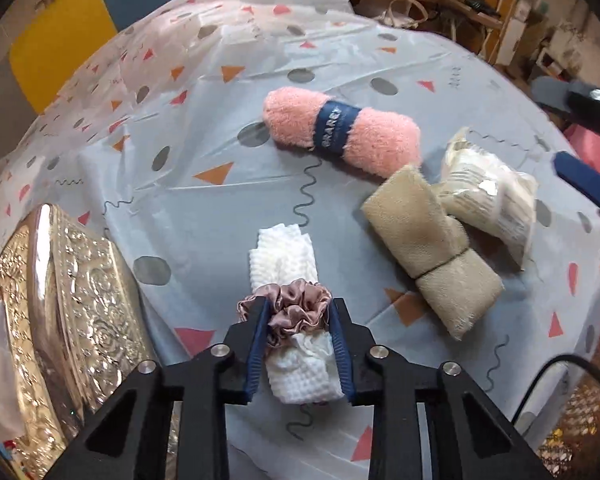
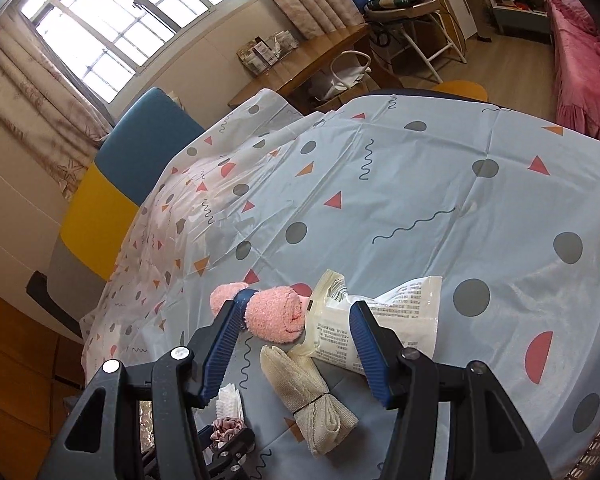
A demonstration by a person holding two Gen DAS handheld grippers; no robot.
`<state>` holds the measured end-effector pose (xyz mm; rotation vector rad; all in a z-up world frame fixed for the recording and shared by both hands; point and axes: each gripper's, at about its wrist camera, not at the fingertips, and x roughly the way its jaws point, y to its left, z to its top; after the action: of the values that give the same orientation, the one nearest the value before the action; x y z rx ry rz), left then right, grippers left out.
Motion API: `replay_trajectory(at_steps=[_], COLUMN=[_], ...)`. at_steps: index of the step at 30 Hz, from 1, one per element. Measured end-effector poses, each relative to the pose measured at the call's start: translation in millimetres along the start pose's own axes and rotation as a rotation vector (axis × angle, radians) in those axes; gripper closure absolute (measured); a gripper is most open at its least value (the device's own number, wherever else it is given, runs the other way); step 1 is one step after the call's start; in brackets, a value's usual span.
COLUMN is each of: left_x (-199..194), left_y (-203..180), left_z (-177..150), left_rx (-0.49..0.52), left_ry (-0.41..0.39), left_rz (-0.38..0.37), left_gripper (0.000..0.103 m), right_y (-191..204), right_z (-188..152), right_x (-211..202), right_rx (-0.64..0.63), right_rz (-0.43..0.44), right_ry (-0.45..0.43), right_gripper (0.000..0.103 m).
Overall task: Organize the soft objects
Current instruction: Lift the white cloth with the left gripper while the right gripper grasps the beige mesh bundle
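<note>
My left gripper (image 1: 298,312) is shut on a white rolled cloth (image 1: 288,252) bound by a mauve satin scrunchie (image 1: 296,304), low over the table. A pink rolled towel (image 1: 342,134) with a blue band, a beige rolled cloth (image 1: 432,244) and a cream packet in clear wrap (image 1: 488,192) lie to the right. My right gripper (image 2: 296,316) is open and empty above the pink towel (image 2: 274,316), the packet (image 2: 380,320) and the beige cloth (image 2: 312,396). The white cloth (image 2: 230,400) and scrunchie (image 2: 228,428) show at the lower left of the right wrist view.
A patterned grey-blue plastic tablecloth (image 1: 204,184) covers the round table. An embossed gold tray or box (image 1: 72,320) stands at the left edge. The right gripper's finger (image 1: 588,184) reaches in from the right. Blue and yellow chairs (image 2: 112,184) stand beyond the table.
</note>
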<state>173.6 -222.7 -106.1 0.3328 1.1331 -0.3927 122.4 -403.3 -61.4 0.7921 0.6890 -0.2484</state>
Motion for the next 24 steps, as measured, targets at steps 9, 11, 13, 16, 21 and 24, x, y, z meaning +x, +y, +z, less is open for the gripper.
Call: replay_trajectory(at_steps=[9, 11, 13, 16, 21, 24], left_x=[-11.0, -10.0, -7.0, -8.0, -7.0, -8.0], left_y=[-16.2, -14.1, -13.1, -13.1, -9.6, -11.7], left_z=[-31.5, -30.4, -26.6, -28.8, -31.8, -35.4], left_rx=[0.090, 0.079, 0.072, 0.072, 0.053, 0.064], left_ry=[-0.086, -0.076, -0.073, -0.080, -0.103, -0.119], left_rz=[-0.019, -0.021, -0.026, -0.031, -0.042, -0.034], left_gripper=[0.074, 0.071, 0.071, 0.072, 0.072, 0.072], right_y=[14.7, 17.7, 18.3, 20.3, 23.1, 23.7], right_z=[-16.5, -24.0, -29.7, -35.5, -42.3, -46.8], right_x=[33.9, 45.0, 52.8, 61.2, 69.0, 77.1], right_rx=[-0.083, -0.115, -0.135, -0.169, -0.222, -0.269], right_rz=[0.019, -0.013, -0.032, -0.071, -0.121, -0.182], right_ry=[0.221, 0.287, 0.333, 0.370, 0.411, 0.444], right_gripper=[0.046, 0.046, 0.046, 0.046, 0.046, 0.046])
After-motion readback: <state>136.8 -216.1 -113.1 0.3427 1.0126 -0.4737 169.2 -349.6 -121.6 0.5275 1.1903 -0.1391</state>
